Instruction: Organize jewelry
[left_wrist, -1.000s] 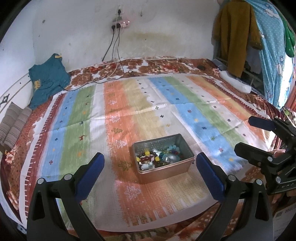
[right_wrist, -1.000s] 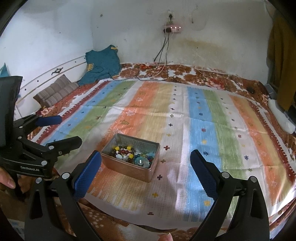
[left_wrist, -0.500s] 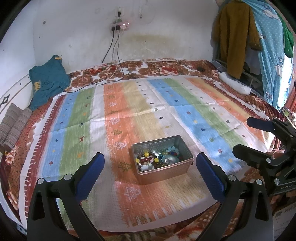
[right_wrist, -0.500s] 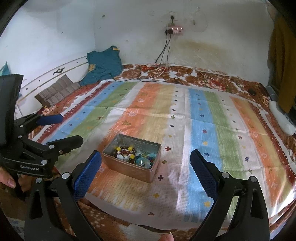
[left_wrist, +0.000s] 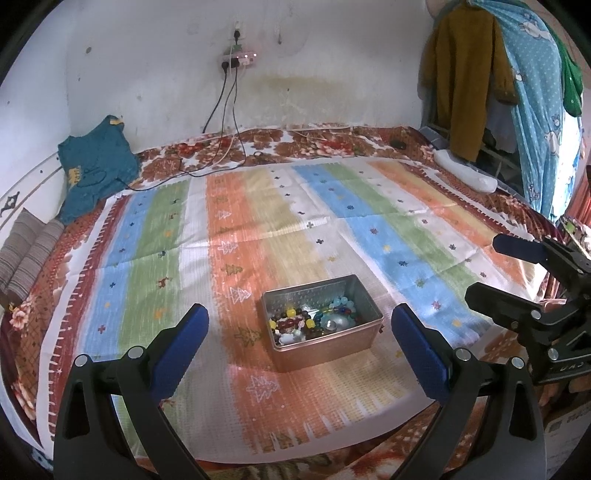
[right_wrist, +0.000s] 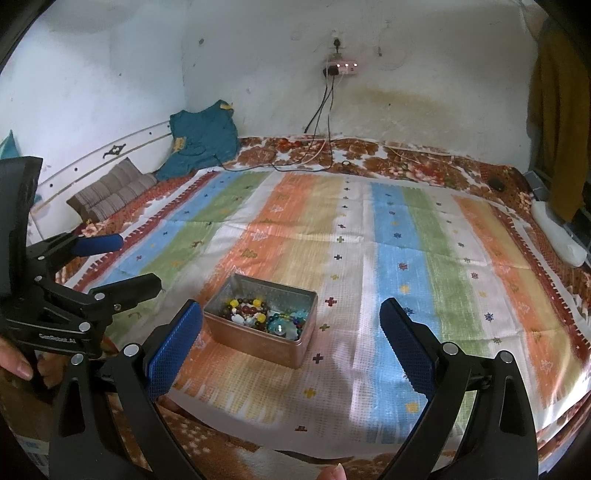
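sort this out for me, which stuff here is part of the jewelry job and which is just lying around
Part of the job: metal tin, beaded jewelry inside it, open left gripper, open right gripper.

Just lying about: teal garment, striped cushion, charger cables, white object at the bed's edge.

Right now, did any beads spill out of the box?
No. The beads all sit inside the metal box, which stands flat on the striped cloth. Nothing looks spilled or broken.
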